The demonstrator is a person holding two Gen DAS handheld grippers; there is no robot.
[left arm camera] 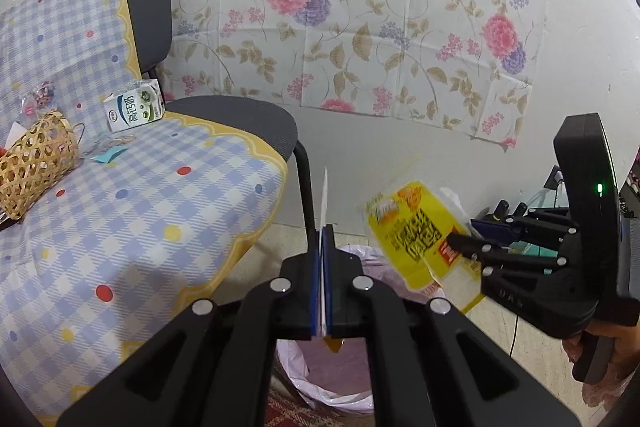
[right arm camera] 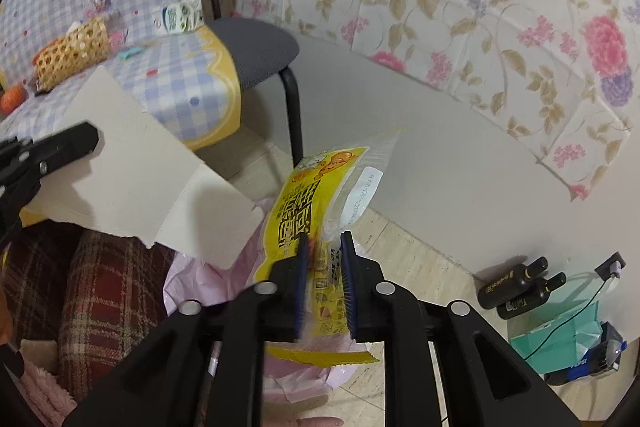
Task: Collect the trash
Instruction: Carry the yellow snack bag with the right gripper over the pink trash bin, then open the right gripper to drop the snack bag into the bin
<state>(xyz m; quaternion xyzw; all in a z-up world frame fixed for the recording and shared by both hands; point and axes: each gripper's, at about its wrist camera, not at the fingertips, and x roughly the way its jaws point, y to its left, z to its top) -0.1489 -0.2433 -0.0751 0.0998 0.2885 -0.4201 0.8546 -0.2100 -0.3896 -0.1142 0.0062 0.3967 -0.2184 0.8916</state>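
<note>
My left gripper [left arm camera: 323,239] is shut on a flat piece of white cardboard [left arm camera: 324,199], seen edge-on; in the right wrist view the cardboard [right arm camera: 132,171] is a broad sheet held by the left gripper [right arm camera: 86,137]. My right gripper [right arm camera: 324,247] has its jaws apart around a yellow snack wrapper [right arm camera: 316,195], which looks loose and blurred between the pads. In the left wrist view the right gripper [left arm camera: 460,241] touches the wrapper [left arm camera: 416,227]. Both are above a bin lined with a pink bag [left arm camera: 316,371], which also shows in the right wrist view [right arm camera: 208,267].
A chair with a checked cloth [left arm camera: 132,203] holds a milk carton [left arm camera: 134,107], a woven bamboo basket [left arm camera: 36,159] and small scraps. Dark bottles [right arm camera: 516,283], a green bag [right arm camera: 560,339] and a Pepsi bottle [right arm camera: 588,367] stand on the floor by the wall. A plaid cushion [right arm camera: 92,287] lies at left.
</note>
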